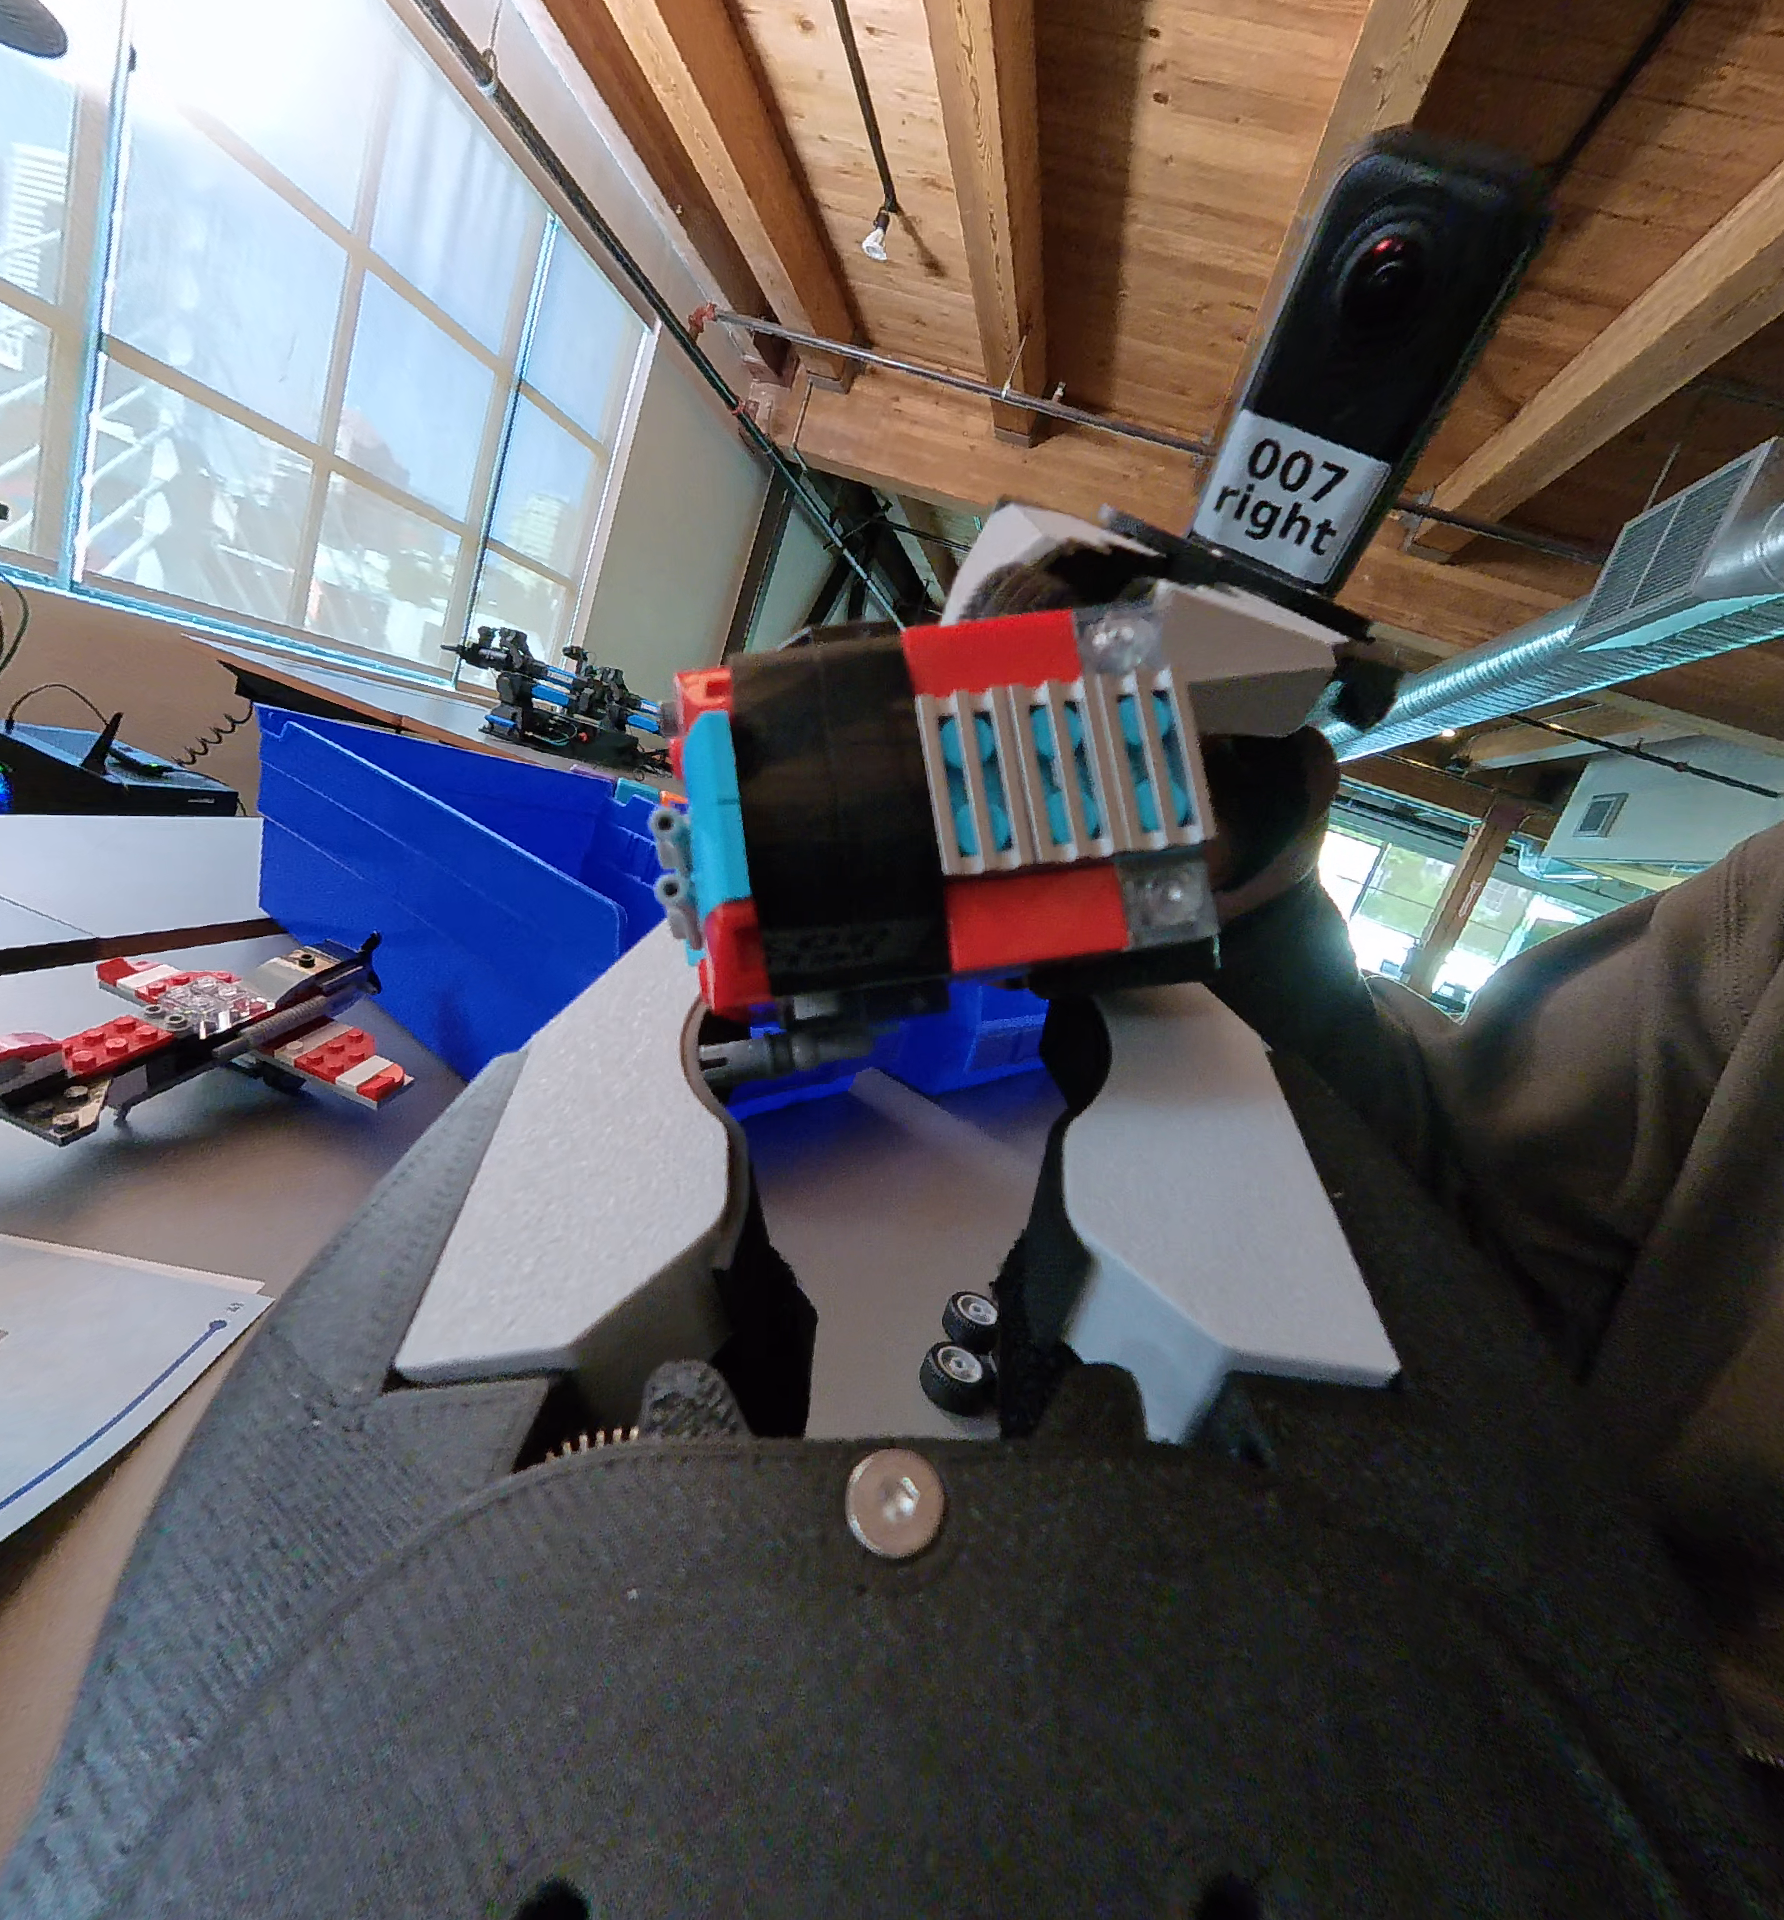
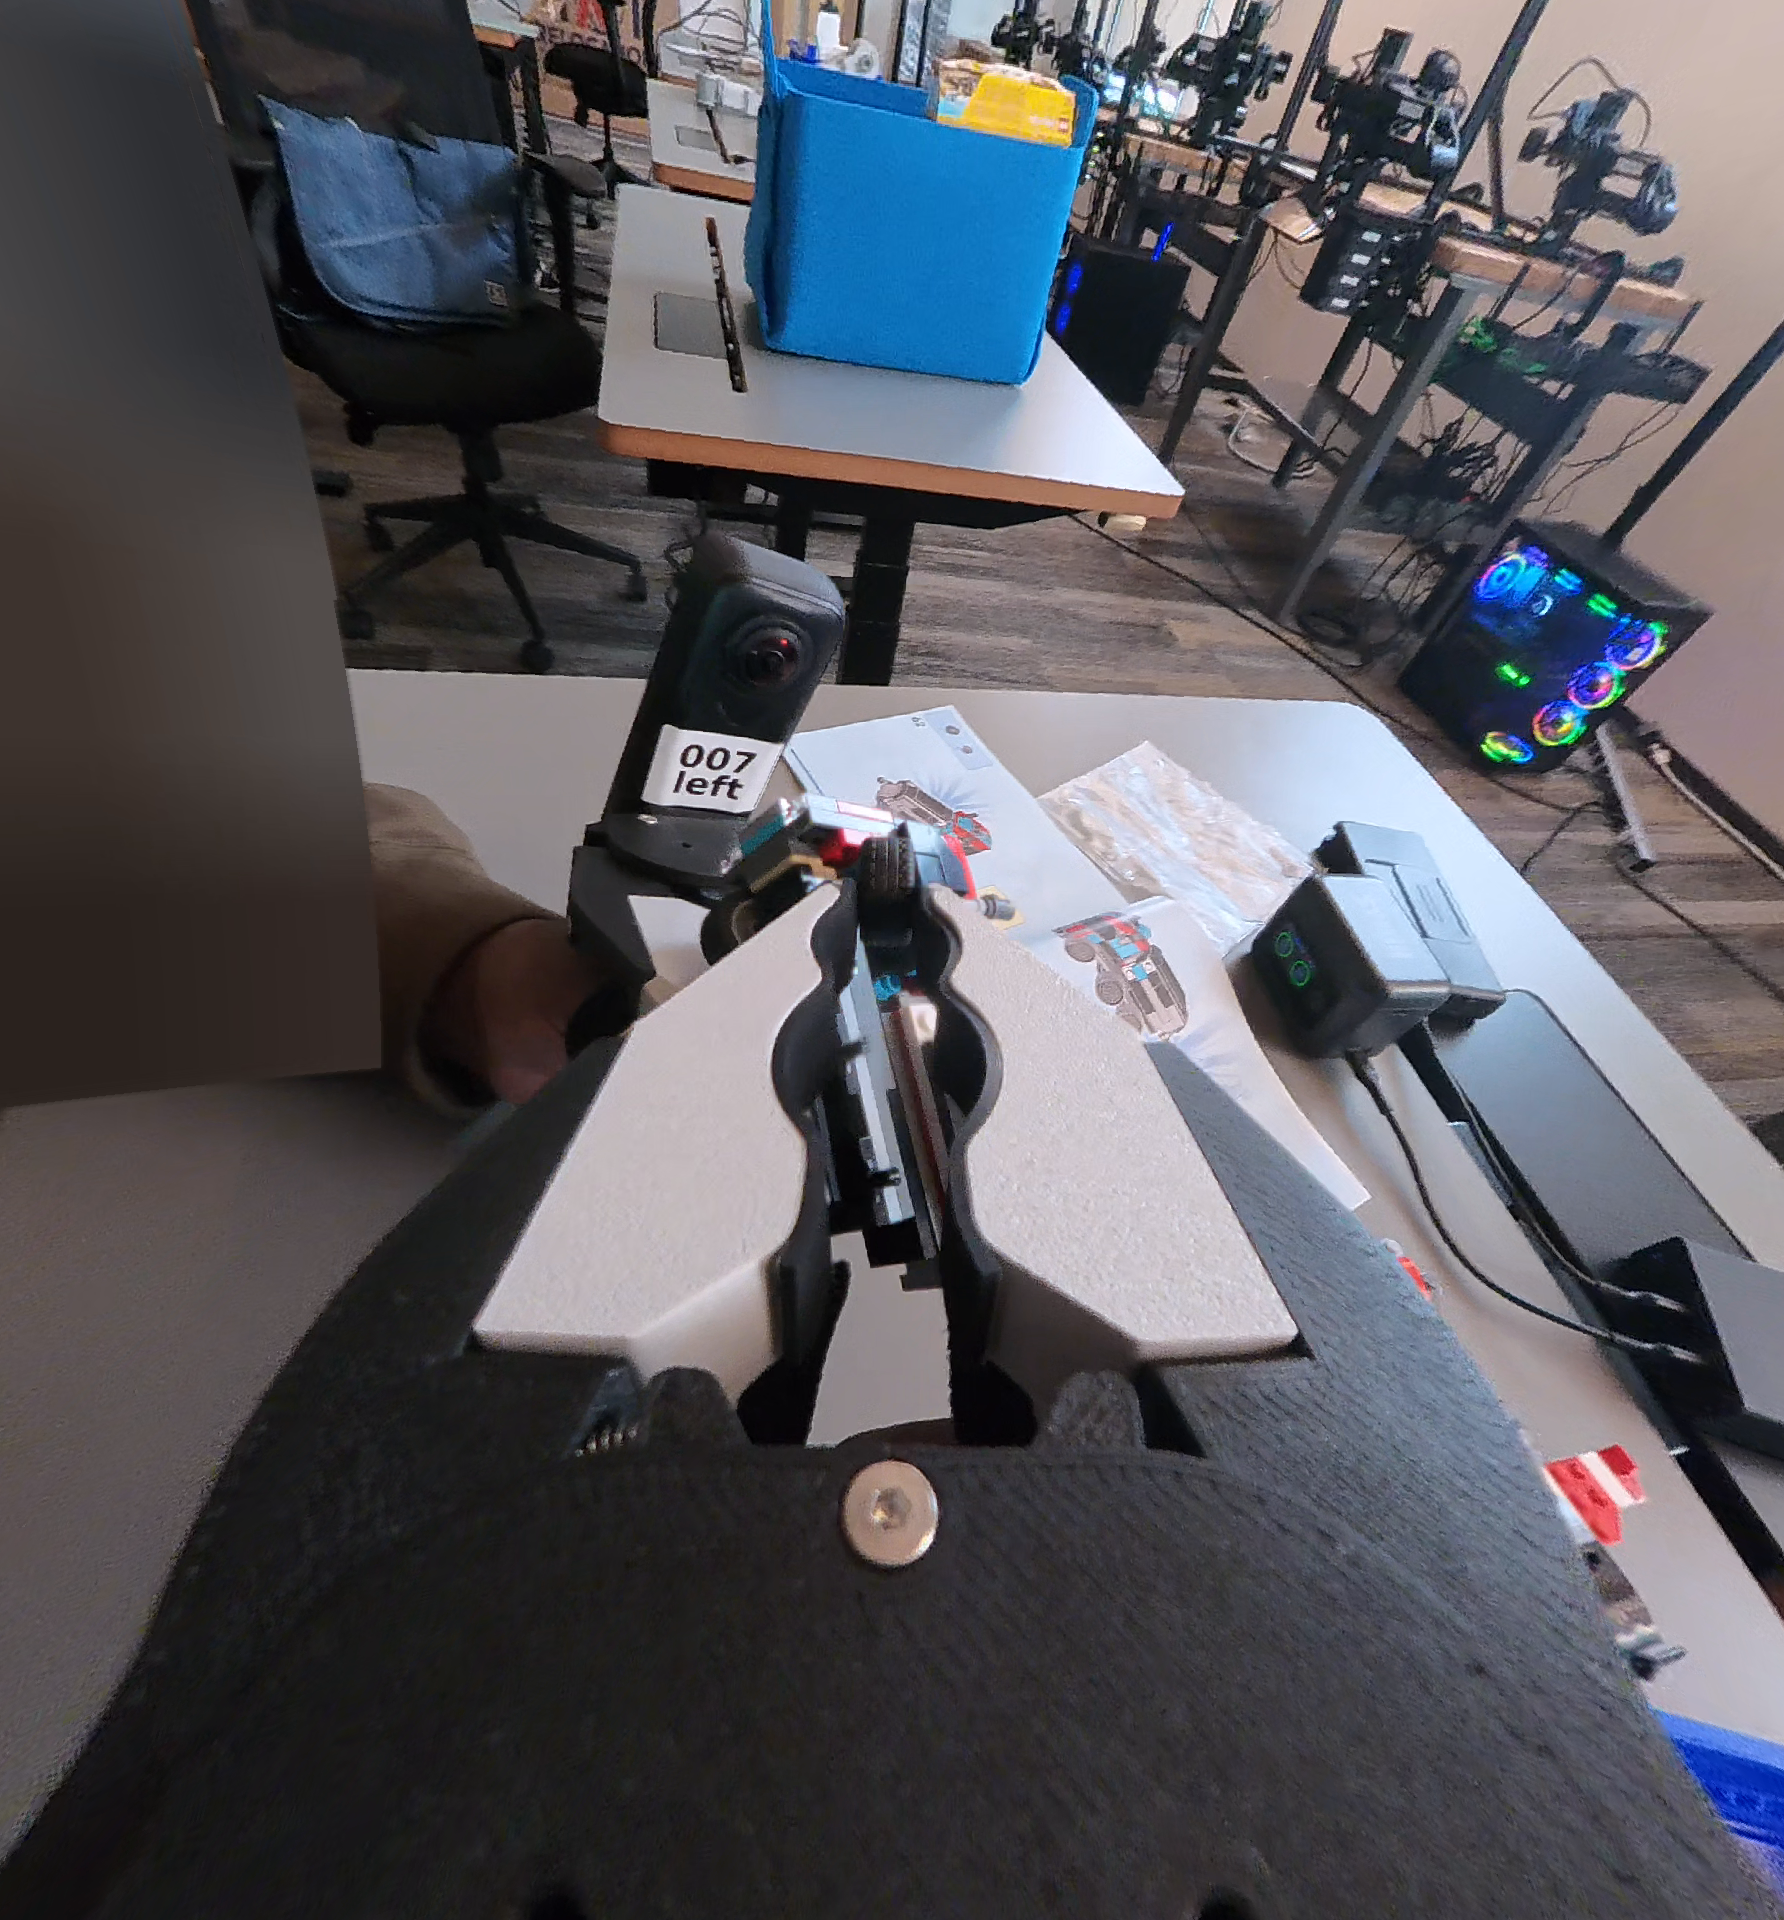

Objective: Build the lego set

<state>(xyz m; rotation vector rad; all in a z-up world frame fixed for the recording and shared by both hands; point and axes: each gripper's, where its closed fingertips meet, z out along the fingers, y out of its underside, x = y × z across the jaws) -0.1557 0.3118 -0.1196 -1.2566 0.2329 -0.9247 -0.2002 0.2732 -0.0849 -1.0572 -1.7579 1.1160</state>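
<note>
My left gripper [image 1: 898, 997] holds a brick-built truck [image 1: 929, 810] of red, black, cyan and grey, lifted above the table. Its grey fingers [image 1: 607, 1122] stand wide apart and grip the truck's lower body, and an axle pin [image 1: 763, 1051] shows between them. My right gripper [image 2: 883, 914] comes in from above and is nearly closed on a small black tyre [image 2: 885, 868] at the truck's [image 2: 815, 826] side. The truck's body shows through the slit between the right fingers. In the left wrist view the right gripper's fingers [image 1: 1252, 623] show behind the truck's top right corner.
A red and white brick plane [image 1: 171, 1029], a blue bin [image 1: 452, 883], a printed sheet [image 1: 57, 1382] and two loose small wheels [image 1: 961, 1351] lie on the table. Instruction pages [image 2: 1106, 956], a clear bag [image 2: 1168, 821], a black power adapter [image 2: 1376, 956] and loose red bricks [image 2: 1594, 1486] lie to the right. About 6 cm separates my left fingertips from my right. Between my left fingertips and the black power adapter [image 2: 1376, 956] there is roughly 25 cm.
</note>
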